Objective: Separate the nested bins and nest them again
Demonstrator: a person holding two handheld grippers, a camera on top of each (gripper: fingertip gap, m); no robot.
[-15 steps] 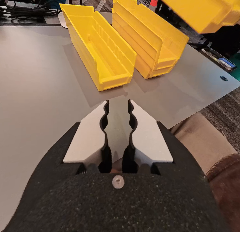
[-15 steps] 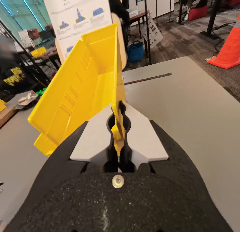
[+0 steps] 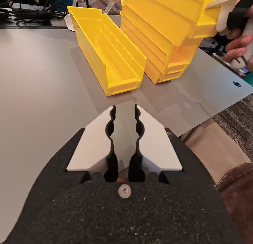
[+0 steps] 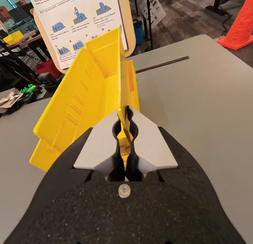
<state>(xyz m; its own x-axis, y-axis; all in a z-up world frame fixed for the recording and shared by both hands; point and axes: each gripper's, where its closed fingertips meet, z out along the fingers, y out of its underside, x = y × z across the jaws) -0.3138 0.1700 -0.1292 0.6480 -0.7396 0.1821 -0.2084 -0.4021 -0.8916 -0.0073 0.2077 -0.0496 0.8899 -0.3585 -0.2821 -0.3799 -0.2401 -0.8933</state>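
Note:
A single yellow bin (image 3: 109, 56) stands on the grey table (image 3: 41, 87). To its right stands a nested stack of two yellow bins (image 3: 154, 59). My right gripper (image 4: 123, 110) is shut on the side wall of a third yellow bin (image 4: 84, 100) and holds it tilted, right over the stack (image 4: 131, 78). That held bin (image 3: 171, 11) and the right gripper (image 3: 219, 9) show at the top right of the left wrist view. I cannot tell whether bin and stack touch. My left gripper (image 3: 124, 107) is open and empty, low over the table in front of the bins.
An instruction board (image 4: 82, 25) stands behind the table. An orange cone (image 4: 238, 29) is on the floor at the right. Cables (image 3: 27, 14) lie at the back left. A person's leg (image 3: 205, 148) is at the table's near right edge.
My right gripper has brought the held bin down and to the left, from high above to right over the nested stack. The left gripper has stayed open in place.

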